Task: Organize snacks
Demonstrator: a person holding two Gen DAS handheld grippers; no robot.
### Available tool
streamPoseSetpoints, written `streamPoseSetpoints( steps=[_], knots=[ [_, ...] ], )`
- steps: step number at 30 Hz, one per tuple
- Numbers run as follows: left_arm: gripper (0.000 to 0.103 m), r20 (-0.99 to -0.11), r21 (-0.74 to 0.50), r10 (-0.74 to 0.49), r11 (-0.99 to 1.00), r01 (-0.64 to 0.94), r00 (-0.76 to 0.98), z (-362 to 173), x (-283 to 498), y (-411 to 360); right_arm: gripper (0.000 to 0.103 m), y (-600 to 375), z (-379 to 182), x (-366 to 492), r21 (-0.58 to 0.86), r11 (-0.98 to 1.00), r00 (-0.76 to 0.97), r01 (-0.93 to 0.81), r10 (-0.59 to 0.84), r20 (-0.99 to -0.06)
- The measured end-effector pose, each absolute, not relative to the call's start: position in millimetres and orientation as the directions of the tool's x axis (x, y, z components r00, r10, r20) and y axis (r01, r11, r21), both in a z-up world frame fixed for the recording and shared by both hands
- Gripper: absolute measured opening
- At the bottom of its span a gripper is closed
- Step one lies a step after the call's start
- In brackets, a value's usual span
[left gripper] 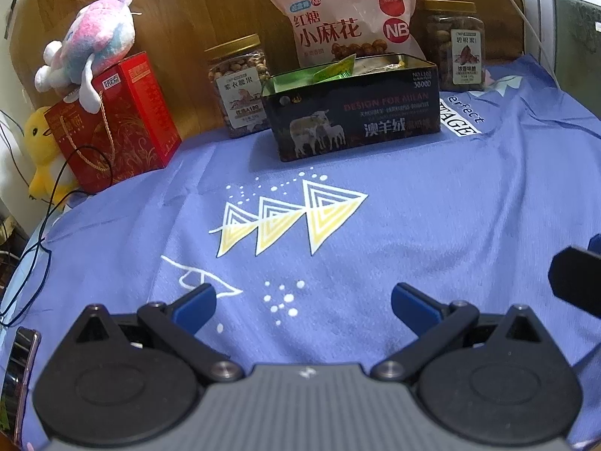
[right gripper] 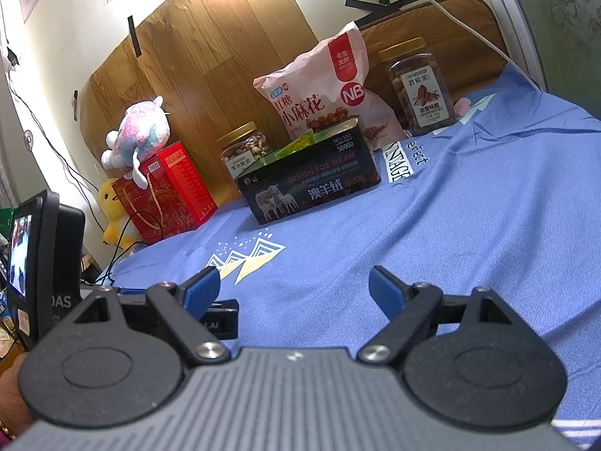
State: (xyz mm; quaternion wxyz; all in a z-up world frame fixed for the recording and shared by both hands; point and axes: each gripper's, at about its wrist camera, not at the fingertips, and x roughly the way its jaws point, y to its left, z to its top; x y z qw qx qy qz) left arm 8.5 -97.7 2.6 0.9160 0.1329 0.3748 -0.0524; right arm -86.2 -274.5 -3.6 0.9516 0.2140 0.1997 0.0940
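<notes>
- Blue printed cloth point(left gripper: 413, 225) covered the surface; wood-grain panel point(right gripper: 210, 45) stood behind the far edge.
- Pink snack bag point(left gripper: 345, 18) leaned upright at the far edge, just behind the tin.
- Black open tin point(left gripper: 353, 120) sat near the far edge at centre, green packets point(left gripper: 334, 71) inside.
- Red gift box point(left gripper: 124, 120) stood at the far left corner, pastel plush toy point(left gripper: 94, 45) on top, yellow plush point(left gripper: 43, 150) beside it.
- Nut jar point(left gripper: 240, 82), gold lid, touched the tin's left side; second jar point(left gripper: 454, 45) stood to the right of the bag.
- Left gripper point(left gripper: 303, 308) hovered over the near cloth, jaws spread wide, holding nothing.
- Right gripper point(right gripper: 294, 291) likewise gaped wide and empty, well apart from the snacks.
</notes>
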Motion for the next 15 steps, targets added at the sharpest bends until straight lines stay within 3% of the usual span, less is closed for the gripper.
streamPoseSetpoints(
  steps=[15],
  knots=[
    [0.103, -0.69, 0.175, -0.031, 0.962, 0.208, 0.723, 10.8, 10.4, -96.6, 0.088, -273.3, -4.7, -86.9, 0.44, 0.893, 0.903, -0.093, 0.262, -0.342]
  ],
)
